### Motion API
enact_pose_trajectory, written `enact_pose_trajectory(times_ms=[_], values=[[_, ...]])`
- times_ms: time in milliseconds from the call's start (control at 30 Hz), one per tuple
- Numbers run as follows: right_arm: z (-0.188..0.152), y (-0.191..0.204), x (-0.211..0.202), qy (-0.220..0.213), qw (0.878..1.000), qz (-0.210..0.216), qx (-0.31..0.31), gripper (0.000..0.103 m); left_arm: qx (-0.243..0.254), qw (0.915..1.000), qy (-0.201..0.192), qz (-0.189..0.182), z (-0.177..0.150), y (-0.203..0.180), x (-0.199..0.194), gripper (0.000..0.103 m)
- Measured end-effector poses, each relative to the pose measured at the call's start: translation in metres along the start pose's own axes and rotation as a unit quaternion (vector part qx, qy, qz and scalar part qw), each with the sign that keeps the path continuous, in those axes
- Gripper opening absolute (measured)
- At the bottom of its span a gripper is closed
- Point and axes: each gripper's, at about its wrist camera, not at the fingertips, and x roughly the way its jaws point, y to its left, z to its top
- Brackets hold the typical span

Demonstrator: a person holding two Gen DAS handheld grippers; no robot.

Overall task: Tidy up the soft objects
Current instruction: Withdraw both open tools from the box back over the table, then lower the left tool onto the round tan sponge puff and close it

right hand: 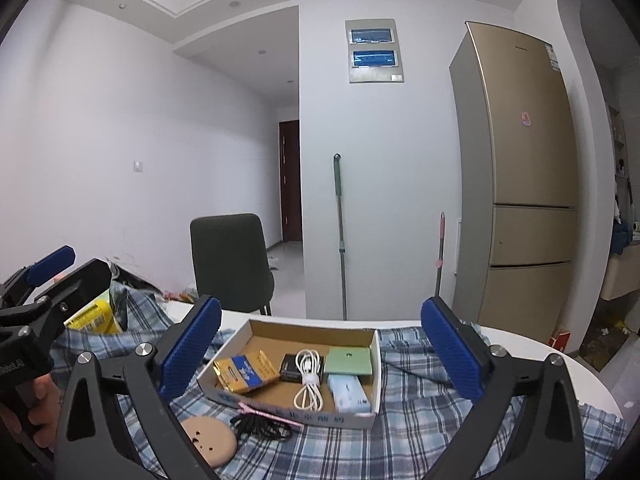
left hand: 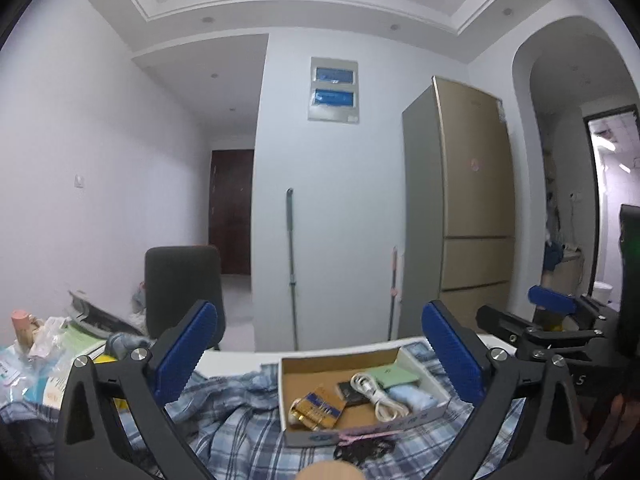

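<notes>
Left wrist view showed my left gripper (left hand: 320, 356) with its blue pads spread wide and holding nothing, above the plaid cloth (left hand: 240, 412). My right gripper (right hand: 320, 350) was spread the same way, also with nothing in it. Between its fingers lay a cardboard box (right hand: 280, 408) with a white cable (right hand: 308, 380) inside, and a black hair tie (right hand: 260, 428) just before the box.

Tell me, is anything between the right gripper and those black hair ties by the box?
Nothing visible. The right gripper hangs open above the plaid cloth; the hair ties lie uncovered in front of the box, beside a tan puff.
</notes>
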Motion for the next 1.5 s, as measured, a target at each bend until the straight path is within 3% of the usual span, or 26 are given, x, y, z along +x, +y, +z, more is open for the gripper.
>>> enact_pose_trajectory(times_ms=[133, 500, 600, 767, 900, 967, 1200, 1300, 1400, 1500], values=[[-0.013, 0.004, 0.001, 0.006, 1.0, -0.003, -0.012, 0.1, 0.01, 0.9998, 0.016, 0.009, -0.018, 0.0, 0.004, 0.103], [-0.053, 0.012, 0.027, 0.063, 0.998, 0.009, -0.026, 0.1, 0.018, 0.9966, 0.08, -0.011, -0.061, -0.001, 0.032, 0.103], [-0.061, 0.009, 0.033, 0.08, 0.997, 0.007, -0.022, 0.1, 0.02, 0.9919, 0.125, -0.014, -0.072, -0.001, 0.043, 0.103], [-0.064, -0.001, 0.042, 0.107, 0.994, 0.0, -0.005, 0.1, 0.012, 0.9857, 0.167, -0.019, -0.081, 0.002, 0.058, 0.103], [-0.068, 0.0, 0.052, 0.144, 0.989, 0.0, -0.01, 0.1, 0.009, 0.9701, 0.234, -0.063, -0.087, 0.002, 0.073, 0.103], [-0.073, 0.002, 0.062, 0.175, 0.984, 0.011, -0.011, 0.099, 0.022, 0.9653, 0.256, -0.045, -0.093, 0.0, 0.077, 0.103], [-0.089, -0.001, 0.079, 0.239, 0.971, 0.019, 0.005, 0.09, 0.008, 0.9419, 0.333, -0.042, -0.116, 0.004, 0.101, 0.103], [-0.094, -0.005, 0.085, 0.26, 0.965, 0.011, 0.014, 0.088, 0.004, 0.925, 0.378, -0.038, -0.125, 0.005, 0.113, 0.101], [-0.094, -0.006, 0.09, 0.282, 0.959, 0.01, 0.021, 0.087, -0.03, 0.9109, 0.409, -0.045, -0.127, 0.012, 0.123, 0.099], [-0.091, -0.006, 0.097, 0.322, 0.946, -0.007, 0.03, 0.087, -0.051, 0.8962, 0.439, -0.041, -0.132, 0.017, 0.136, 0.099]])
